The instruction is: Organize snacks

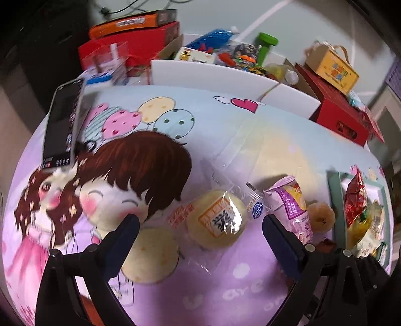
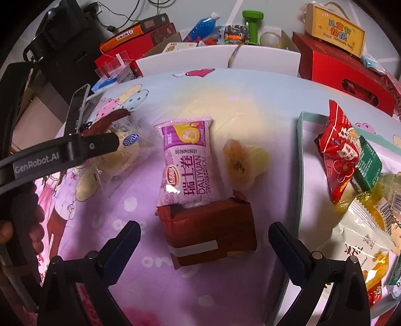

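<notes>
A round yellow bun in clear wrap (image 1: 216,218) lies on the cartoon tablecloth, just ahead of my open left gripper (image 1: 200,223). The purple Swiss-roll packet (image 1: 292,200) (image 2: 189,163) sits to its right, then a small orange wrapped cake (image 1: 320,217) (image 2: 241,163). A brown wrapped block (image 2: 213,230) rests between the spread fingers of my open right gripper (image 2: 204,232). The teal tray (image 2: 302,160) (image 1: 334,190) at the right holds several snack packets, among them a red one (image 2: 337,150). The left gripper's arm (image 2: 67,150) shows in the right wrist view, over the bun (image 2: 125,153).
A black phone (image 1: 64,123) stands at the table's left edge. White boxes (image 1: 200,72) of toys, red gift boxes (image 2: 338,65) (image 1: 140,42), a yellow carton (image 2: 334,28) and a green dumbbell (image 2: 253,23) crowd the back. A hand (image 2: 7,230) holds the left tool.
</notes>
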### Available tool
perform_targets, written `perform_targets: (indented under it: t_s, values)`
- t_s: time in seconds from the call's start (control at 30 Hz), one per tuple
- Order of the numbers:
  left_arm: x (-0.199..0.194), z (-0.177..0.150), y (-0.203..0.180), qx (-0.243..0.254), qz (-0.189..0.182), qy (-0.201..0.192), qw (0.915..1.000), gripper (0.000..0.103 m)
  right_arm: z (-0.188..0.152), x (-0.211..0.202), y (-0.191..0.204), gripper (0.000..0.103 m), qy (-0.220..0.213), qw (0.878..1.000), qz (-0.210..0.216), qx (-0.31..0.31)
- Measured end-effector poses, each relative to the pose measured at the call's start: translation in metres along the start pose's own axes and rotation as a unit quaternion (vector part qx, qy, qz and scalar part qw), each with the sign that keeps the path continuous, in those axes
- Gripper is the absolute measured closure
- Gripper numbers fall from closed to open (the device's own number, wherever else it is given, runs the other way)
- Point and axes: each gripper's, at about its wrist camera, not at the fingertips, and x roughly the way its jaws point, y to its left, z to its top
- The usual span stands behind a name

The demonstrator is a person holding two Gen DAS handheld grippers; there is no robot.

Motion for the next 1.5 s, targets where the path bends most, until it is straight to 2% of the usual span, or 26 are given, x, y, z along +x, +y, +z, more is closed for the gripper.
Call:
perform_targets:
  t_s: [0.17, 0.4, 0.73, 0.87, 0.93, 1.0, 1.1, 1.5]
  values:
    - [0.011, 0.003, -0.006, 0.034, -0.010, 0.004, 0.9993, 0.004, -0.001, 0.005, 0.000, 0.001, 0.008, 1.000, 0.001, -0.004]
    - [0.024, 0.005, -0.019, 0.079, 0.005, -0.001, 0.9969, 0.004, -0.003, 0.014, 0.004, 0.001, 0.021, 1.000, -0.008, -0.013]
    - [0.032, 0.006, -0.024, 0.097, 0.020, -0.008, 0.9951, 0.004, -0.003, 0.019, 0.010, 0.001, 0.023, 0.999, -0.020, -0.021]
    - [0.032, 0.006, -0.022, 0.088, 0.015, -0.007, 0.9960, 0.005, -0.003, 0.018, 0.009, 0.008, 0.021, 0.999, -0.021, -0.020]
    - [0.029, 0.006, -0.022, 0.087, 0.013, -0.010, 0.9961, 0.012, -0.003, 0.017, 0.010, 0.014, 0.019, 0.999, -0.023, -0.019]
    - [0.028, 0.007, -0.022, 0.086, 0.005, -0.011, 0.9963, 0.036, -0.003, 0.015, 0.008, 0.021, 0.016, 0.999, -0.027, -0.017]
    - [0.027, 0.006, -0.024, 0.088, 0.012, -0.006, 0.9961, 0.048, -0.002, 0.013, 0.004, 0.027, 0.014, 1.000, -0.024, -0.008]
    - [0.014, 0.004, -0.020, 0.069, 0.020, 0.010, 0.9974, 0.050, -0.002, 0.001, 0.002, 0.031, 0.003, 1.000, -0.021, -0.004]
